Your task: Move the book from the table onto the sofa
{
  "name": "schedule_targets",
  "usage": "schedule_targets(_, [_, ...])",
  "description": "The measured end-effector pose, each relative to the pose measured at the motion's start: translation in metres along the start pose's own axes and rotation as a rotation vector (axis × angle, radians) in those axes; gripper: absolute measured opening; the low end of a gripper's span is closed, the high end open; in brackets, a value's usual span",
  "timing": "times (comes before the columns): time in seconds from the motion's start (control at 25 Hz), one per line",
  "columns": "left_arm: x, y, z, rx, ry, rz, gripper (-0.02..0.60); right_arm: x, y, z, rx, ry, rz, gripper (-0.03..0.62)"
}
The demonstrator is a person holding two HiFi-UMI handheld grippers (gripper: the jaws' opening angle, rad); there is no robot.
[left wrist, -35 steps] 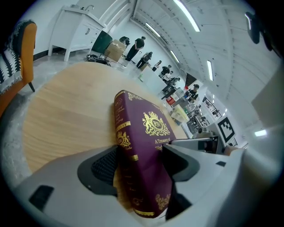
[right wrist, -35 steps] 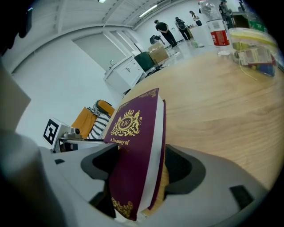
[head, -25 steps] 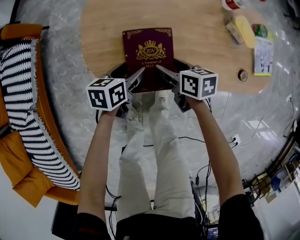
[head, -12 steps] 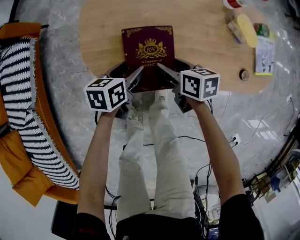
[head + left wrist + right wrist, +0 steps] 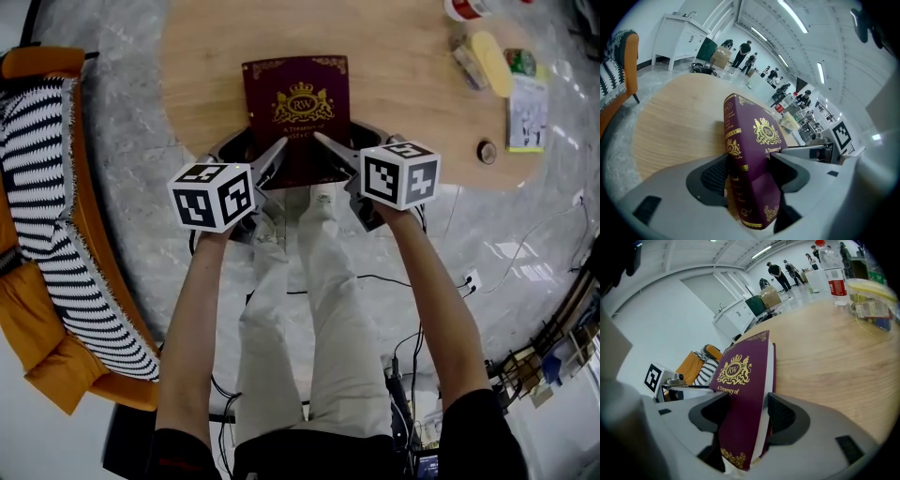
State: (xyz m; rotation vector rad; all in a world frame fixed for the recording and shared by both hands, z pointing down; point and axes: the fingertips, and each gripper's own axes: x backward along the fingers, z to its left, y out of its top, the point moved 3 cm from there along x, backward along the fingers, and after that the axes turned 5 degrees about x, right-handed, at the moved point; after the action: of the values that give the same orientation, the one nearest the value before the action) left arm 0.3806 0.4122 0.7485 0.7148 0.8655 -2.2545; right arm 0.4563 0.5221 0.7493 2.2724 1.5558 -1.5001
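A dark red book (image 5: 298, 98) with a gold crest lies on the round wooden table (image 5: 403, 103), its near end at the table's front edge. My left gripper (image 5: 269, 157) is shut on the book's near left corner, the spine (image 5: 736, 154) between its pads. My right gripper (image 5: 330, 155) is shut on the near right corner, clamping the cover and page edge (image 5: 740, 394). The orange sofa (image 5: 56, 375) with a black-and-white striped cover stands at the left of the head view.
On the table's right side lie a yellow packet (image 5: 489, 58), a leaflet (image 5: 527, 111), a small round thing (image 5: 486, 150) and a bottle (image 5: 832, 273). Cables (image 5: 403, 281) run over the marble floor. The person's legs (image 5: 309, 309) are below the table edge.
Both grippers stay at the book's near corners. The book and the hands have barely shifted.
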Motion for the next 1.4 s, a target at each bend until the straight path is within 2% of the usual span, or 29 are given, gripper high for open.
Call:
schedule_targets(0.4, [0.032, 0.02, -0.021, -0.028, -0.007, -0.059, 0.291, 0.024, 0.022, 0.027, 0.018, 0.003, -0.051, 0.273])
schedule_targets(0.68, [0.066, 0.043, -0.054, -0.076, -0.015, -0.082, 0.291, 0.059, 0.044, 0.056, 0.018, 0.0, -0.09, 0.275])
schedule_targets(1.04, [0.116, 0.079, -0.095, -0.112, -0.021, -0.141, 0.291, 0.104, 0.087, 0.098, 0.077, 0.005, -0.136, 0.275])
schedule_targets(1.4, [0.162, 0.103, -0.131, -0.114, -0.028, -0.188, 0.291, 0.145, 0.12, 0.137, 0.131, 0.006, -0.161, 0.275])
